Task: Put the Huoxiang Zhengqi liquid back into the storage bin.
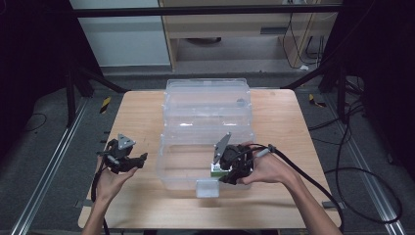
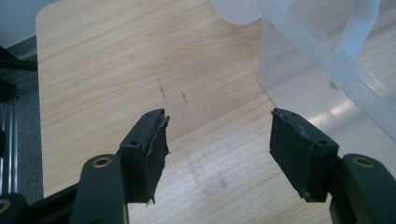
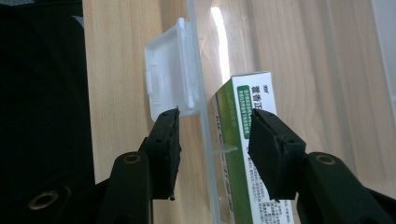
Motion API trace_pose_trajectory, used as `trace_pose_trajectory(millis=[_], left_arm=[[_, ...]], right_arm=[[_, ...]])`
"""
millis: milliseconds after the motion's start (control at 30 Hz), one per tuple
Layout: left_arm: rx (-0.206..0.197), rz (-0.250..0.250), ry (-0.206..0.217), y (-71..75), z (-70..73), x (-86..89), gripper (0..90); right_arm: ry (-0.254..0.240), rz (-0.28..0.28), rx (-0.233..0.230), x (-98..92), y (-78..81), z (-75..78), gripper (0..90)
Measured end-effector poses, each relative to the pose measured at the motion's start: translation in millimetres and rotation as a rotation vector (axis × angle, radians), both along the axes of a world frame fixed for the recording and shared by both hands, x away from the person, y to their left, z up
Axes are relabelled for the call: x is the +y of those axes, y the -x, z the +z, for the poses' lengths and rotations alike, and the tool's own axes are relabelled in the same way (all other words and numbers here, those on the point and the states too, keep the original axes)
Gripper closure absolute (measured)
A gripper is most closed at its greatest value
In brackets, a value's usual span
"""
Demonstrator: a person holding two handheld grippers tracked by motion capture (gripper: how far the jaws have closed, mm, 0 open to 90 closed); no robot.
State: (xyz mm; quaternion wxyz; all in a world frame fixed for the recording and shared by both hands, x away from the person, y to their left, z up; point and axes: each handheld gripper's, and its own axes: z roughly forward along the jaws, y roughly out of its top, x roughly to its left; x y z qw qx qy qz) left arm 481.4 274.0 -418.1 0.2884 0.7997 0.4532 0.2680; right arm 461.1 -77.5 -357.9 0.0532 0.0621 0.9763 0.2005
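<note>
Here, the right gripper [image 3: 212, 140], jaws spread astride the clear bin's [image 1: 169, 166] near wall, risks snagging it while reaching the green-and-white carton [image 3: 243, 140] inside; the left gripper [image 2: 217, 140] hovers spread, empty, above the table [image 2: 102, 70].

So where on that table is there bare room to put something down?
Bare wood lies left of the clear bin, around the left hand-held gripper, and along the table's right edge. The middle is crowded: bin, lid, right hand-held gripper at the green box.

- Bare table [image 1: 142, 105] left of the clear bin [image 1: 205, 147]: free passage.
- Bin's near wall [image 3: 205, 140] stands between the right gripper [image 3: 212, 135] jaws, beside the green-white box [image 3: 243, 140].
</note>
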Motion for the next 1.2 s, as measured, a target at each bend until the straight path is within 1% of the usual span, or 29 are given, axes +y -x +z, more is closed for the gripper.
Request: trace_pose_trajectory(millis=[100,233,400,667,933,1067,1200], left_arm=[[0.000,0.001,0.000,-0.1,-0.2,0.1,36.1],[0.000,0.000,-0.002,-0.1,-0.4,-0.3,36.1],[0.001,0.000,-0.002,-0.2,-0.5,-0.1,36.1],[0.001,0.000,-0.002,0.0,-0.2,0.1,36.1],[-0.001,-0.001,-0.001,0.0,0.1,0.3,36.1],[-0.001,-0.001,-0.002,-0.1,0.1,0.5,36.1],[-0.001,-0.001,-0.002,-0.2,0.0,0.3,36.1]], right_arm=[[0.001,0.006,0.012,2.3,1.1,-2.1,54.8],[0.021,-0.001,0.020,5.7,1.9,-5.7,55.8],[0.040,0.003,0.028,10.4,1.4,-11.7,56.5],[0.059,0.004,0.045,15.5,1.1,-19.2,57.5],[0.075,0.017,0.061,18.9,-0.4,-26.0,59.2],[0.094,0.012,0.065,21.2,-1.0,-29.7,60.2],[0.115,0.025,0.062,22.7,-3.3,-33.7,61.9]])
